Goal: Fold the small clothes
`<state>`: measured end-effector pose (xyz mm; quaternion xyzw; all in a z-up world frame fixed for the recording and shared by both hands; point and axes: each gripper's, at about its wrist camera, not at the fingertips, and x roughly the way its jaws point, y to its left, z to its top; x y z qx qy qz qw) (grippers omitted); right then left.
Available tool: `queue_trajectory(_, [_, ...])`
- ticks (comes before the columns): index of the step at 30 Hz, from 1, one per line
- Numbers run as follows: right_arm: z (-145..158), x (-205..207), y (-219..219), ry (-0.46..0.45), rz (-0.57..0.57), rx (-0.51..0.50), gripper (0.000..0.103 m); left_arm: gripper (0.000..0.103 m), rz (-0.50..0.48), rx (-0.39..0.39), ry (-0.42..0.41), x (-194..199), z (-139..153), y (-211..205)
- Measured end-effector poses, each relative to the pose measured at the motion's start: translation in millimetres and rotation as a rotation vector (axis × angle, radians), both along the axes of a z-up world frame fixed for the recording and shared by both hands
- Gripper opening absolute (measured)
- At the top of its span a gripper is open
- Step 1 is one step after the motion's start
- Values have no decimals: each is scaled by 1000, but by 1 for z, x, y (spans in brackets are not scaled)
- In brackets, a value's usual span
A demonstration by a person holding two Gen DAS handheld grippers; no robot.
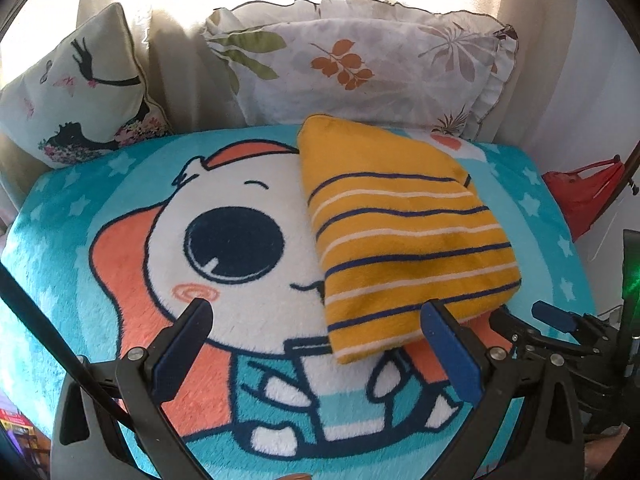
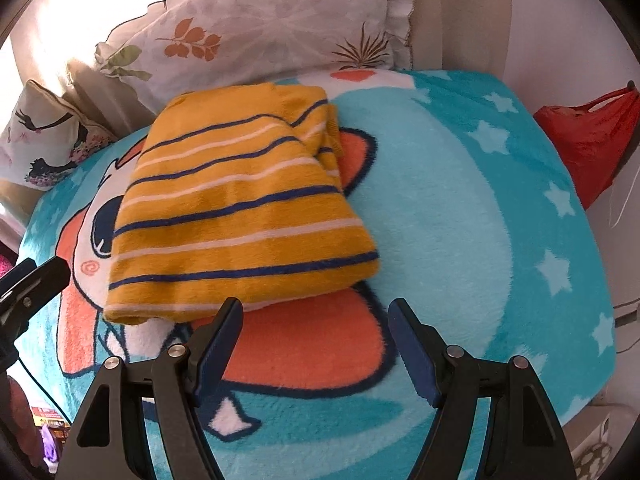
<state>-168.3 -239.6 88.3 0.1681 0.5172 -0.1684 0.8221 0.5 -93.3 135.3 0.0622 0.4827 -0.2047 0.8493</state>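
Jaws of left gripper [image 1: 320, 332] spread wide, nothing between them; right-hand pad just overlaps near edge of garment in view, contact not determinable. Right gripper [image 2: 316, 328] likewise parted and empty, hovering just short of garment's near hem, pointing steeply down. Right gripper's tips also visible at right margin of left wrist view; left gripper's tip at left margin of right wrist view.

Striped yellow top [image 1: 400, 232], mustard with navy and white bands, lies folded into compact, roughly rectangular bundle on cartoon fleece blanket [image 1: 100, 208]. Sleeves tucked under or inside; one cuff edge peeks out along right side in right wrist view. Bundle rests partly over printed character's face, toward far half of blanket, well apart from blanket's near edge.

Beyond blanket: floral pillow [image 1: 360, 64] directly behind garment, smaller cushion [image 1: 76, 92] with bird print to left, red plastic bag [image 1: 584, 196] off right edge.

Judgement on progress: fold of this piece appears complete or nearly so, layers stacked, edges fairly aligned. Possibly left: slight squaring of skewed near corner, or setting bundle aside. No other unfolded clothes visible.
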Motion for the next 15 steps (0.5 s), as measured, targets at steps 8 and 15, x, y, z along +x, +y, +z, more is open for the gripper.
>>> queue_trajectory(8, [-1,0,12,0,-4,1,79,103,7,11,-20,-2,3,15])
queue_trajectory(15, [1,1,28,1,-6,-17,79,103,-7,18,-47,-3,6,21])
